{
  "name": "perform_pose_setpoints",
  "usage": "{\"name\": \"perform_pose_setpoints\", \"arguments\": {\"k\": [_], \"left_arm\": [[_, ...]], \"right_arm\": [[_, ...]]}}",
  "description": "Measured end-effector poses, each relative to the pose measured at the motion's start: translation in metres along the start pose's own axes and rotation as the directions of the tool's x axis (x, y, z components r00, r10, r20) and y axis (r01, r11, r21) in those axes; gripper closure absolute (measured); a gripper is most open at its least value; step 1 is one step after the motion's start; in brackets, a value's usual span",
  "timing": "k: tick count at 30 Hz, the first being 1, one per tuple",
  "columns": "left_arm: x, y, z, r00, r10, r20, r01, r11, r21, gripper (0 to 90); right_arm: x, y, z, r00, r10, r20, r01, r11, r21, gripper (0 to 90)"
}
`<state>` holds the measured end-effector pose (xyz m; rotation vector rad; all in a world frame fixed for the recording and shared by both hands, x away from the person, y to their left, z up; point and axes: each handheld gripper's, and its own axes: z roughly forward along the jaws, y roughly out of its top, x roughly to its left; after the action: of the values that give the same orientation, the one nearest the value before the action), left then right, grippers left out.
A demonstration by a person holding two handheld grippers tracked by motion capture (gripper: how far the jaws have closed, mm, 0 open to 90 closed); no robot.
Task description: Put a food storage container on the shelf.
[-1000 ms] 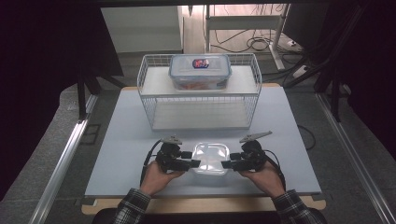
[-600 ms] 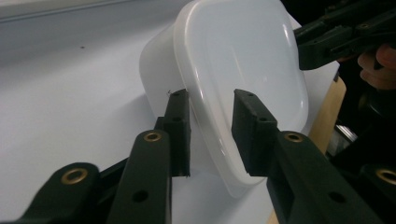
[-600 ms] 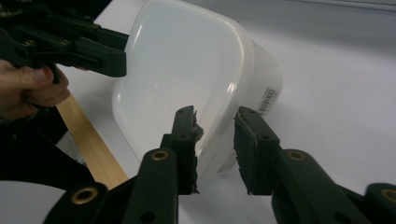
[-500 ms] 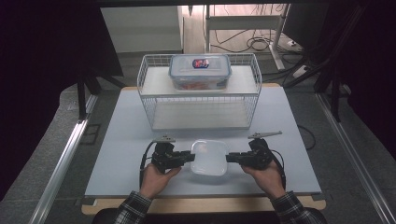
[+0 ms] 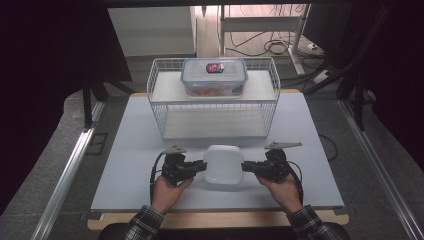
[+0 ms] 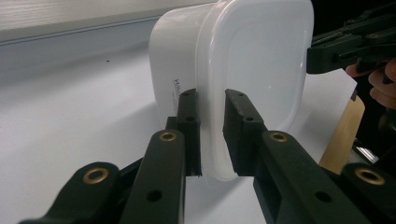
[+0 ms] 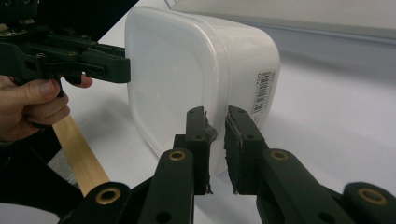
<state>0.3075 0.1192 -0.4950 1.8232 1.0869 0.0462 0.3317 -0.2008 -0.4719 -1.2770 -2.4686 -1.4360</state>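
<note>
The white tub is opaque, so what it holds cannot be made out. It sits near the front edge of the tabletop, between the two tools. The left hand-held gripper has just been closing, and its jaws pinch the tub's rim on the left side; the right hand-held gripper has likewise been closing and pinches the rim on the opposite side. Farther back stands a white wire rack. On its upper shelf rests a clear lidded box, with something orange faintly visible inside.
</note>
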Motion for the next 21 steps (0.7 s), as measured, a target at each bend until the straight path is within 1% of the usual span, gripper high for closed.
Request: {"name": "perform_pose_setpoints", "arguments": {"k": [4,5,10,15,21], "left_arm": [[-0.002,0.001,-0.002,1.0000,0.002,-0.002,-0.002,0.9998,-0.018,77.7],[-0.002,0.002,-0.003,1.0000,0.007,-0.005,-0.008,0.9997,-0.023,77.7],[-0.007,0.008,-0.011,0.9988,0.038,-0.030,-0.039,0.9981,-0.048,77.7],[-0.010,0.016,-0.021,0.9949,0.081,-0.060,-0.085,0.9940,-0.069,77.7],[-0.011,0.024,-0.033,0.9929,0.088,-0.080,-0.095,0.9909,-0.095,77.7]], "right_arm": [[0.001,0.001,-0.001,0.9999,-0.014,0.001,0.014,1.000,-0.023,79.9],[0.001,0.002,-0.002,0.9998,-0.020,0.001,0.020,0.999,-0.026,79.9],[0.005,0.008,-0.005,0.9986,-0.052,-0.005,0.052,0.998,-0.046,79.8],[0.009,0.017,-0.006,0.9965,-0.082,-0.010,0.082,0.995,-0.057,79.8],[0.017,0.031,-0.006,0.9929,-0.118,-0.016,0.117,0.990,-0.079,79.8]]}}
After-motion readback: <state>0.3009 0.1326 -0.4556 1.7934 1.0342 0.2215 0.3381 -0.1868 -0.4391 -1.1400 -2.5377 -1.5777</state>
